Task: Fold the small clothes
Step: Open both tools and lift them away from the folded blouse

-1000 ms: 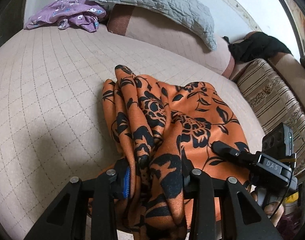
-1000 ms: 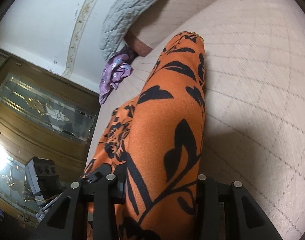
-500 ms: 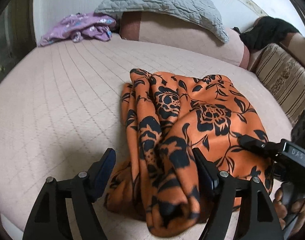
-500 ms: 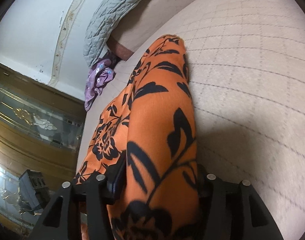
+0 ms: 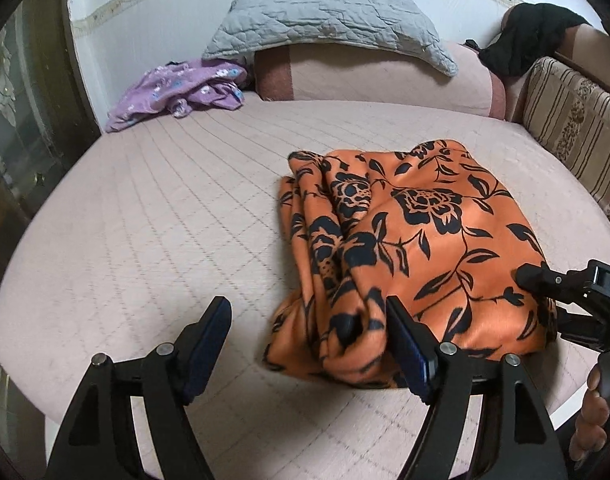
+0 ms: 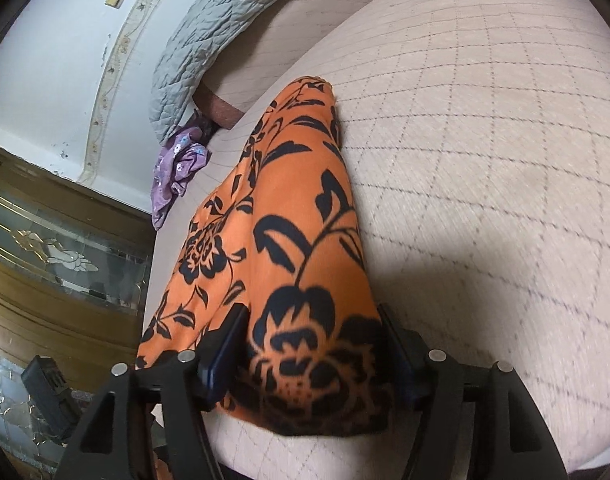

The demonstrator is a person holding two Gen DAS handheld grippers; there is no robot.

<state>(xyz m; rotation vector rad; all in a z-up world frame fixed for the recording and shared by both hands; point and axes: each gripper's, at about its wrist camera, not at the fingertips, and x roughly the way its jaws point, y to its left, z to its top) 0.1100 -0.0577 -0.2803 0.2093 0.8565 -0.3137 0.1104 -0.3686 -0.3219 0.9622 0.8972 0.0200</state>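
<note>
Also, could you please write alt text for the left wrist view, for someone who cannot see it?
The open left tongs hover over a pink quilted bed, empty, beside a folded orange garment with black flowers. The right tongs meet its right edge; a purple floral garment lies by the grey pillow.

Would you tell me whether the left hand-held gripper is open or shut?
Open: the left hand-held gripper has its fingers spread, nothing between them, beside the orange cloth.

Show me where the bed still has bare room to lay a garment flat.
Widest bare stretch: the quilted bed cover left of the orange floral cloth, running back to the purple garment and the bolster. A second strip lies beyond the cloth's right edge in the right wrist view. The near right, around the right gripper, is crowded.
</note>
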